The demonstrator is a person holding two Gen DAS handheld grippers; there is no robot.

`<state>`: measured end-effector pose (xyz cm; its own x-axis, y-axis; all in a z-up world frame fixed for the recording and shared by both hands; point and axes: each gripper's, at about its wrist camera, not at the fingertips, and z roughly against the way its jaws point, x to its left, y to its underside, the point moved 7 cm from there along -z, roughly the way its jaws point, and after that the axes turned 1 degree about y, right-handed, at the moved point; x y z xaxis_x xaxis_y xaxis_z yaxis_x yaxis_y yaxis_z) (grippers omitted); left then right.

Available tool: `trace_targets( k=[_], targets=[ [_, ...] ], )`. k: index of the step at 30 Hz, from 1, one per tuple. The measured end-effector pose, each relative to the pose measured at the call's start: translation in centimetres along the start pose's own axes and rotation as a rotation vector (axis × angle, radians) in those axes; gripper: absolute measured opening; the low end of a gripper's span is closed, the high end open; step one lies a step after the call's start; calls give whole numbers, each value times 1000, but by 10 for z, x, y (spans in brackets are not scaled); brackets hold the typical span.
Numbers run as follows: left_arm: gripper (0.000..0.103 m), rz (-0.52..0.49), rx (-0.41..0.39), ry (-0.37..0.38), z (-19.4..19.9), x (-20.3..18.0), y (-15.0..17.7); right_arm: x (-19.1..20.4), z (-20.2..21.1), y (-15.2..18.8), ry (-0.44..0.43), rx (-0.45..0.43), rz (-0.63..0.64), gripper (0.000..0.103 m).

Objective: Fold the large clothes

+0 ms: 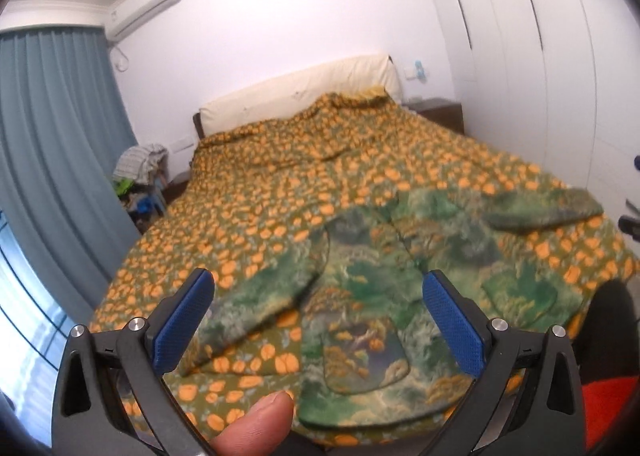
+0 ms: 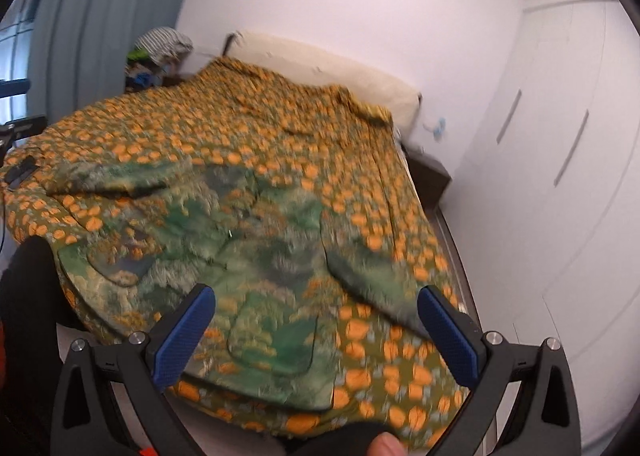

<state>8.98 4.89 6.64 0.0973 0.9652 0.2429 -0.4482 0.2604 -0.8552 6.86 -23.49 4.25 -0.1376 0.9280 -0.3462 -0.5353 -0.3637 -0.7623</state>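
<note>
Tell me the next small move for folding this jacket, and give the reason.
Probably lower the left gripper onto the near sleeve and pinch its cuff. The green patterned jacket lies spread flat on the bedspread, sleeves out to both sides, and both the left and the right gripper are open and empty above it.

Each hand-held gripper, left (image 1: 318, 310) and right (image 2: 316, 326), has matte black angular arms with triangular cut-outs, round silver screws at the joints, and two fingers faced with textured blue pads (image 1: 182, 330). A bare fingertip (image 1: 256, 424) shows at the bottom centre of the left view. Black clothing (image 2: 24, 296) with a strip of red fills the lower left of the right view.
</note>
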Motion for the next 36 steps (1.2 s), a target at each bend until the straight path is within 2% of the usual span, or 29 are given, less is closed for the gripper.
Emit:
trace_targets(
  k=[2,5,9,12,15,18,25,31,36],
  targets=[
    [103,20,6,-1,5,-1,-2,3,5,-4,8,-12,-7,103],
    [103,102,50,57,8,-7,12,6,11,-2,-11,-20,-71,103],
    [103,189,132,71,4,-11,47,15,15,19,-1,-34,-148,103],
    [103,233,179,90,7,-17,64,30,7,43,-46,22,-193,103],
    [103,218,160,93,16,-22,63,44,10,49,-106,41,-193,103],
    [103,205,123,73,20,-20,56,50,25,40,-94,-6,-179,103],
    [103,207,89,110,18,-30,48,55,38,35,-90,-30,-169,103],
    [103,170,130,138,0,-45,51,57,15,35,-116,-12,-175,103],
    [103,144,115,86,0,-44,53,64,-6,29,-210,1,-214,103]
  ],
)
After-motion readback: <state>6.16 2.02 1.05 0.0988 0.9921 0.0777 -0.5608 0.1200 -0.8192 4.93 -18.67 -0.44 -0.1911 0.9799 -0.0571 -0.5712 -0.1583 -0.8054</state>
